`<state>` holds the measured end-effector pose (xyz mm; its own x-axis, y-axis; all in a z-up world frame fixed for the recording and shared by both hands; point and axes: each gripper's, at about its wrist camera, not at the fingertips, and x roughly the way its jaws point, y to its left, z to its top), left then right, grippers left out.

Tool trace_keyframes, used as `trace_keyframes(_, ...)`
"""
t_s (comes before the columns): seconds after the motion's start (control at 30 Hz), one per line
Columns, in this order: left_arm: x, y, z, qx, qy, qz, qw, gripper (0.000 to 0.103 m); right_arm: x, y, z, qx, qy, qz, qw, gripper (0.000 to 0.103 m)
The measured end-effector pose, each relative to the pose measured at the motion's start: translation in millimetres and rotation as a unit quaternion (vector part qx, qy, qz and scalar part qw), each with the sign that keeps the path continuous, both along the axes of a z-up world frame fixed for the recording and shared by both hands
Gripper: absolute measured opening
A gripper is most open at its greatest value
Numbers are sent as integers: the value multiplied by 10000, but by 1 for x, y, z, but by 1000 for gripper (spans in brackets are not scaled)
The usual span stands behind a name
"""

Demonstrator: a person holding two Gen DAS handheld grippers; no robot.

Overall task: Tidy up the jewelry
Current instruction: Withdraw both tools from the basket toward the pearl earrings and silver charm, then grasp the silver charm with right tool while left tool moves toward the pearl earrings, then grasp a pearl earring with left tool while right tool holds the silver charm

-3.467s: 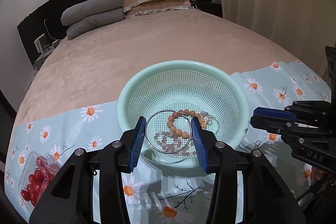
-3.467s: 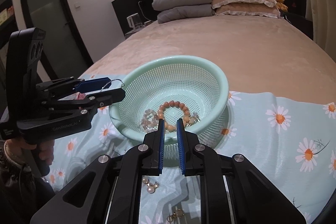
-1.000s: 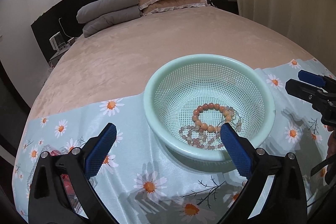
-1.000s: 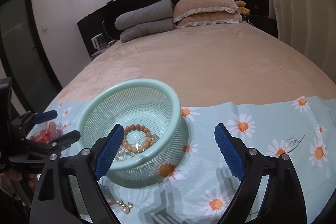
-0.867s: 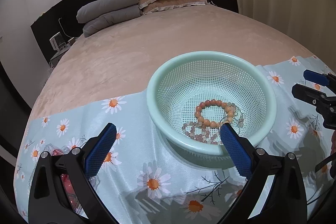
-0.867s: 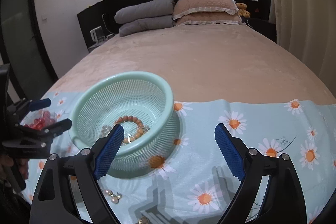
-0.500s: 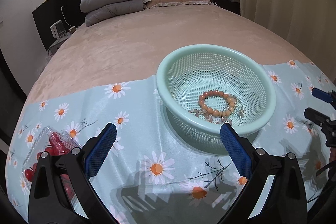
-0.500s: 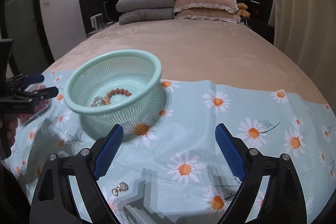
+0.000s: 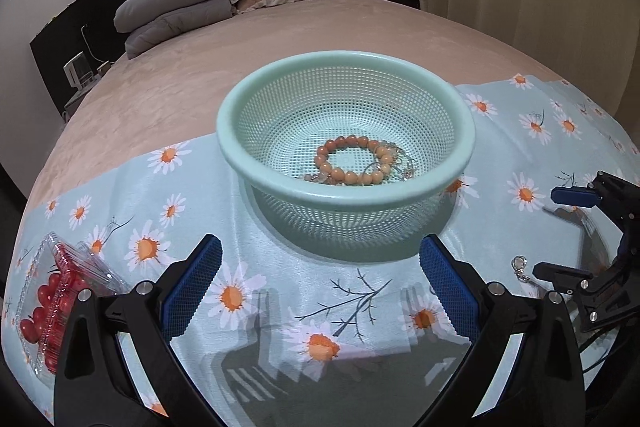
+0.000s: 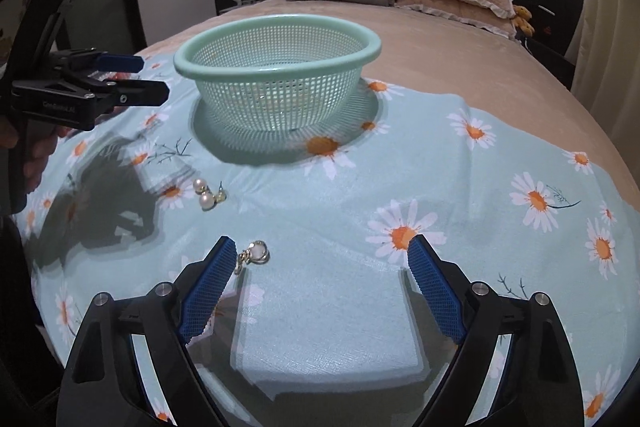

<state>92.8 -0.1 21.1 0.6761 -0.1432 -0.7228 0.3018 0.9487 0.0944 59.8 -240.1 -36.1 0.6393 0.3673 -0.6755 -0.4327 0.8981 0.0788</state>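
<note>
Right gripper point(image 10: 320, 267), closing with nothing between the pads, has the small clasp charm point(image 10: 256, 253) at its 10 o'clock, nearer than the wide-open, empty left gripper point(image 9: 320, 287).

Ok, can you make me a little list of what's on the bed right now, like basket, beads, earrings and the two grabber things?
basket: mint green, on the daisy cloth
in basket: orange bead bracelet, other pale pieces beside it
pearl earrings: on the cloth, outside the basket
small gold charm: on the cloth, next to the right gripper's left finger
left gripper: open, nothing between the fingers
right gripper: wide, jaws closing, nothing between them
clear box: red round things inside, at the cloth's left edge
</note>
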Motion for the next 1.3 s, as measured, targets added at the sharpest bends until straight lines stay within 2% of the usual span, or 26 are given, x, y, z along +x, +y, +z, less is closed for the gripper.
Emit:
trace_keyframes(0.17, -4, -19, -16, 183, 110, -294, 9993, 97, -2, 14, -1, -8, 17, 275, 9996, 63)
trace_keyframes(0.3, -2, -25, -28, 111, 190, -343, 9992, 97, -4, 28, -4, -205, 14, 440, 9988, 53)
trace_keyframes(0.4, -4, -30, -33, 176, 67, -450, 9988, 97, -2, 30, -7, -59, 252, 535, 9982, 32)
trace_keyframes(0.43, -5, -31, -34, 165, 42, -518, 9985, 96, -2, 30, -7, 12, 344, 559, 9978, 21)
trace_keyframes(0.47, -5, -33, -35, 159, 24, -580, 9982, 91, -2, 30, -7, -2, 374, 560, 9977, 16)
trace_keyframes(0.63, -8, -38, -45, 178, 46, -895, 9958, 69, -2, 27, -4, -37, 460, 548, 9974, 15)
trace_keyframes(0.9, -11, -45, -54, 246, 49, -1203, 9924, 66, 3, 15, -4, 35, 586, 474, 9971, 15)
trace_keyframes(1.0, -14, -48, -55, 223, 94, -1329, 9908, 49, 6, 15, -3, 11, 580, 495, 9971, 15)
trace_keyframes(1.07, -17, -53, -55, 303, 95, -1468, 9887, 22, 7, 14, -3, 22, 594, 504, 9970, 15)
trace_keyframes(1.1, -19, -55, -54, 322, 133, -1540, 9875, 16, 7, 13, -2, 20, 597, 502, 9970, 15)
trace_keyframes(1.13, -20, -56, -53, 351, 163, -1575, 9868, 12, 7, 13, -2, 15, 601, 500, 9969, 15)
trace_keyframes(1.3, -16, -48, -46, 287, 201, -1470, 9885, 11, 10, 8, 2, 13, 595, 433, 9973, 15)
